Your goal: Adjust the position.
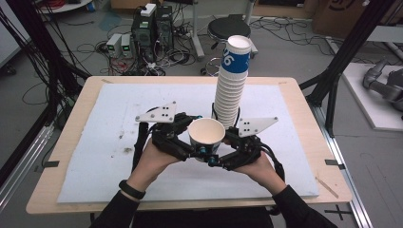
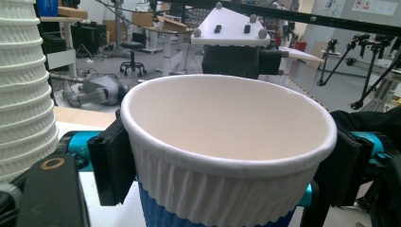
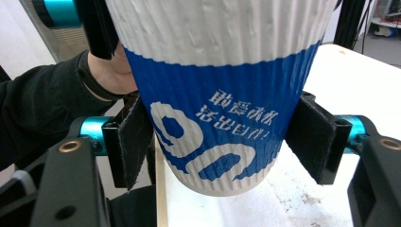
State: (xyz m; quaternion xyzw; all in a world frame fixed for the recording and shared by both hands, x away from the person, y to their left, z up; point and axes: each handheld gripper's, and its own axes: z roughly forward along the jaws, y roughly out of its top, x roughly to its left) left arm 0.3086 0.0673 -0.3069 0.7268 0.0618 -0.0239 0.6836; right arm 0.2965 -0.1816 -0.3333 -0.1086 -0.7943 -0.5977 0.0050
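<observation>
A ribbed paper cup (image 1: pixel 206 133), white near the rim and blue lower down with white print, is held upright over the front middle of the white mat (image 1: pixel 109 156). My left gripper (image 1: pixel 191 148) comes in from the left. In the left gripper view its pads (image 2: pixel 111 163) press the cup (image 2: pixel 227 123) just under the rim, so the left gripper (image 2: pixel 227 165) is shut on it. My right gripper (image 1: pixel 227 151) comes in from the right. The right gripper (image 3: pixel 224 142) is shut on the blue band of the cup (image 3: pixel 217 80), with a pad on each side. The cup is empty inside.
A tall stack of the same cups (image 1: pixel 232 80) stands on the mat just behind the held cup, close to the left gripper's side (image 2: pixel 23 94). The wooden table edge (image 1: pixel 304 99) frames the mat. A stool (image 1: pixel 233 28), computers and cables lie on the floor beyond.
</observation>
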